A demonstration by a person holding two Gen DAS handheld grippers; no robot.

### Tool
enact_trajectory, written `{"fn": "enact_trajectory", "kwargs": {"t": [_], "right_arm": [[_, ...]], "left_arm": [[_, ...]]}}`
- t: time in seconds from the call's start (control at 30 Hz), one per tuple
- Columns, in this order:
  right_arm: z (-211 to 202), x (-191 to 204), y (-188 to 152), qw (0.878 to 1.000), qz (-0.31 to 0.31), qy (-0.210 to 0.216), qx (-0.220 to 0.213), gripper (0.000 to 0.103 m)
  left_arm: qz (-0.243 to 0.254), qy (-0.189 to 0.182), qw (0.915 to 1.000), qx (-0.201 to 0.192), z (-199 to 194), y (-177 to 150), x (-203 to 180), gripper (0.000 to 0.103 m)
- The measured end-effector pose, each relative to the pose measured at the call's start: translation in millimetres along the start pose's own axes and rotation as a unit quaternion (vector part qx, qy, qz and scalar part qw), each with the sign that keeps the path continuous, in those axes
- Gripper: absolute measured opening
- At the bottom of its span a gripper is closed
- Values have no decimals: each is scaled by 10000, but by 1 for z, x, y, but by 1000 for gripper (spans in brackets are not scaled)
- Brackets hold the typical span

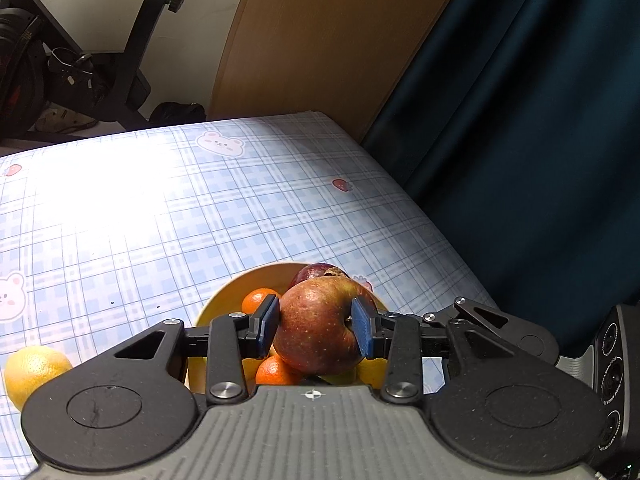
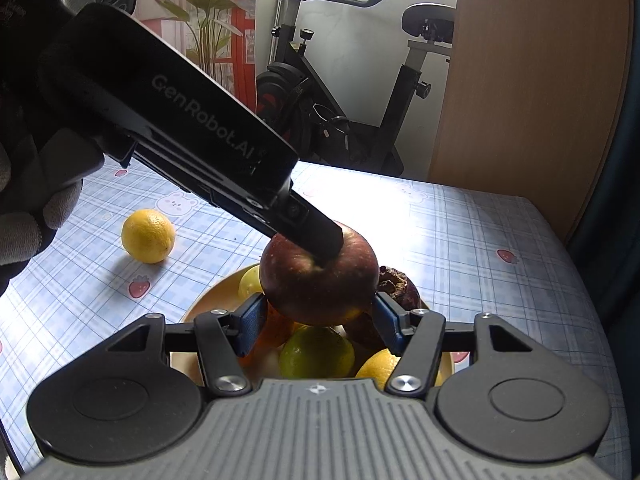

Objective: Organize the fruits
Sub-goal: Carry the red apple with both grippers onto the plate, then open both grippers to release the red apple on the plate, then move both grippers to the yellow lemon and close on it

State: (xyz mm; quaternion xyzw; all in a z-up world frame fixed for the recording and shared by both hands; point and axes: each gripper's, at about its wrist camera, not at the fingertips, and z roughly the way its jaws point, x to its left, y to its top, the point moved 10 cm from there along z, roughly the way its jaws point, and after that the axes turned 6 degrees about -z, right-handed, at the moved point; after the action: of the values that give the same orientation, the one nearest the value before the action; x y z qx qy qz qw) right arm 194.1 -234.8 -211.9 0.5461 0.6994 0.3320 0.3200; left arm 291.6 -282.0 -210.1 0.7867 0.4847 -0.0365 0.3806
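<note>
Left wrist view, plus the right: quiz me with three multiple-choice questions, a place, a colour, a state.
1. Where is the lone lemon? A on the floor B on the tablecloth C on a chair
2. What colour are the left claw pads? A red B blue C white
3. The left claw is: A open, empty B shut on the apple C shut on an orange
Answers: B, it rests on the tablecloth; B, both pads show blue; B, the pads press the apple's sides.
</note>
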Motion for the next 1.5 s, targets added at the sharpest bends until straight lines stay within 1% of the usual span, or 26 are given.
{"fn": "enact_trajectory", "kwargs": {"t": [0.1, 0.13, 0.2, 0.53, 0.7, 0.9, 1.03, 1.17, 1.3, 1.4, 1.5], "right_arm": [[2, 2, 2, 10000, -54, 83, -12, 60], [2, 2, 3, 9999, -95, 93, -18, 58], [4, 2, 4, 9999, -141, 37, 15, 57], [7, 0, -1, 10000, -27, 32, 64, 57], [2, -1, -1, 10000, 11, -36, 41, 57], [-5, -1, -1, 9999, 19, -109, -6, 57], [-13, 0, 3, 9998, 14, -162, -118, 57], [-19, 1, 9, 9996, 18, -181, -236, 57], [-20, 6, 17, 9993, 35, -105, -346, 57], [-20, 14, 27, 9989, 9, -41, -460, 57], [-17, 25, 38, 9985, -73, 66, -544, 57]], "left_arm": [[-171, -14, 9999, -3, 1, 0, 8, 42], [-250, -13, 9997, -7, 1, 1, 11, 41], [-338, -73, 9994, -10, 1, 2, 13, 40], [-163, -7, 9999, -22, -10, -1, 6, 40], [-206, -114, 9997, -85, -15, 0, 7, 39], [-153, -127, 9997, -144, -20, 0, 4, 39], [-146, -107, 9995, -249, -29, 1, 7, 39], [-125, 43, 9991, -409, -47, 6, 17, 39], [-239, 257, 9974, -625, -73, 12, 42, 39], [-269, 575, 9950, -775, -92, 12, 69, 39], [-395, 875, 9921, -806, -106, 8, 97, 39]]}}
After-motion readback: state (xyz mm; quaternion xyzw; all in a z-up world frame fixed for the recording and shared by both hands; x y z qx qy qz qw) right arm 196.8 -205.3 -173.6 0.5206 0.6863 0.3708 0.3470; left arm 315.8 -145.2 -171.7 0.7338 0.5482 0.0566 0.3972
